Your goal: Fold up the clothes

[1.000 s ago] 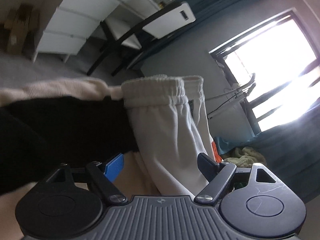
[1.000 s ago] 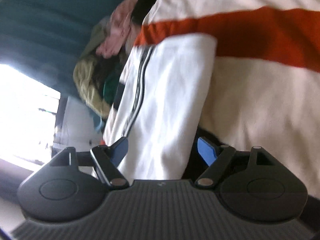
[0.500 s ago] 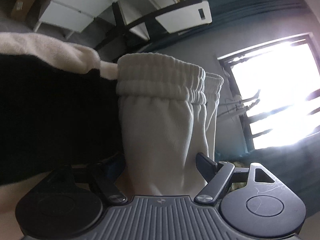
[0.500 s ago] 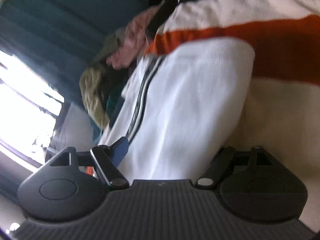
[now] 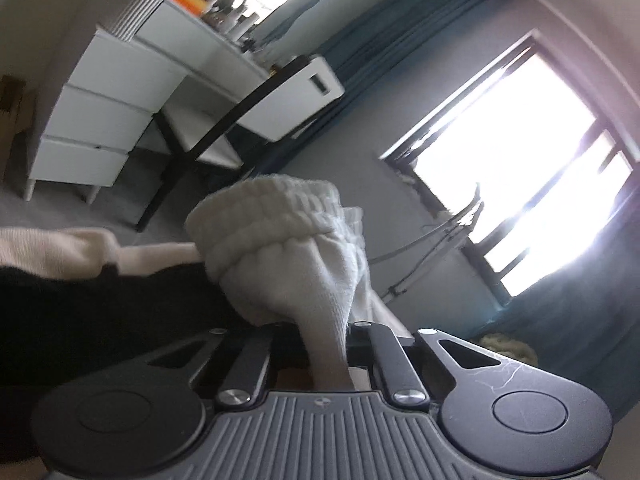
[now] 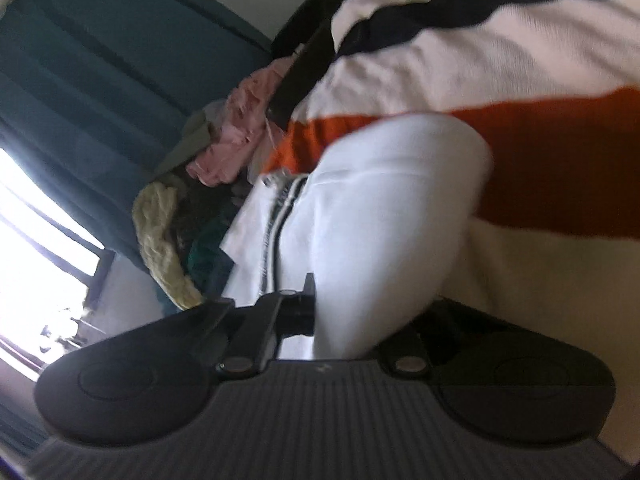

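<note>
Here, left gripper (image 5: 322, 344) clamped on the ribbed elastic waistband of the white sweatpants (image 5: 288, 256), bunched above a black and cream garment (image 5: 80, 300). Right gripper (image 6: 352, 320) pinched shut on the same sweatpants' white leg, side stripes showing, over a striped orange, black and cream blanket (image 6: 540, 152). Beyond, a clothes pile (image 6: 192, 200).

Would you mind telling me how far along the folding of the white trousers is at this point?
Done: both grasps. The left hand-held gripper is shut on the white trousers below the elastic waistband; the right hand-held gripper pinches their striped leg. In hand: the trousers, bunched. Left: the fold itself, and the clothes heap.
</note>
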`<act>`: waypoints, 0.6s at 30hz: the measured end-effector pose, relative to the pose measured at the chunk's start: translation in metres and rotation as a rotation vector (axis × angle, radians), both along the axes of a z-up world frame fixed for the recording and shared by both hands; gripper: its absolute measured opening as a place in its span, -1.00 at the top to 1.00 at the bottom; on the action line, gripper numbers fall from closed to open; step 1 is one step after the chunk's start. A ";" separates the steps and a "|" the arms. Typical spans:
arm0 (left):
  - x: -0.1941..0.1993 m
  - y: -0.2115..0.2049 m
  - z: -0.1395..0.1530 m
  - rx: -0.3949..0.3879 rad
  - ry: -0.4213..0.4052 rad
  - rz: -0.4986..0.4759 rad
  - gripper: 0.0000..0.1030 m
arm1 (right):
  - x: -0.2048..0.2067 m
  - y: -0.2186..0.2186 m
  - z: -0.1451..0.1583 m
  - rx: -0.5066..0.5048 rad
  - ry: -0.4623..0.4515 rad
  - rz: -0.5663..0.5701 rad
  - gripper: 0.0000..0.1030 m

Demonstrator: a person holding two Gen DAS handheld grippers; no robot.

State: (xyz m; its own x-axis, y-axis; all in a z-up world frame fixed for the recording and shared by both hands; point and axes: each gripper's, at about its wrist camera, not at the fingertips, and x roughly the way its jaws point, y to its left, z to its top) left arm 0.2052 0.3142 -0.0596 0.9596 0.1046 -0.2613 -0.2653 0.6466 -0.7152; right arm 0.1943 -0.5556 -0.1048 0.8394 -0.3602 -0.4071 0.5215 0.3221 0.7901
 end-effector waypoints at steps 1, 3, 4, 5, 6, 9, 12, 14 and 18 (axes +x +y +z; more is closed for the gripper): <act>-0.005 -0.001 0.009 -0.003 -0.026 -0.007 0.86 | -0.006 0.000 0.005 0.002 -0.017 0.002 0.78; -0.013 -0.007 0.025 -0.004 -0.055 -0.018 0.86 | -0.021 0.000 0.016 -0.017 -0.029 0.020 0.79; -0.019 -0.009 0.032 -0.007 -0.065 -0.020 0.86 | -0.028 -0.001 0.021 -0.024 -0.030 0.028 0.79; -0.026 -0.012 0.037 -0.010 -0.075 -0.020 0.86 | -0.035 -0.004 0.024 -0.023 -0.031 0.033 0.79; -0.031 -0.016 0.042 -0.015 -0.080 -0.019 0.86 | -0.043 -0.007 0.027 -0.015 -0.027 0.033 0.79; -0.056 -0.019 0.046 -0.053 -0.067 -0.024 0.86 | -0.076 -0.017 0.031 0.020 -0.016 -0.002 0.79; -0.083 -0.018 0.048 -0.089 -0.038 -0.028 0.86 | -0.107 -0.027 0.028 0.089 -0.013 -0.038 0.79; -0.111 -0.020 0.049 -0.085 0.006 -0.026 0.86 | -0.124 -0.029 0.025 0.122 -0.004 -0.050 0.79; -0.151 -0.015 0.039 -0.130 0.161 0.003 0.84 | -0.145 -0.033 0.016 0.167 0.034 -0.048 0.79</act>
State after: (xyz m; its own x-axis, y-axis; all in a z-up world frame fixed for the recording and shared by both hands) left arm 0.0543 0.2989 -0.0204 0.9041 0.0629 -0.4227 -0.3846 0.5508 -0.7408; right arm 0.0489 -0.5881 -0.0887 0.8076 -0.3245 -0.4924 0.5603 0.1615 0.8124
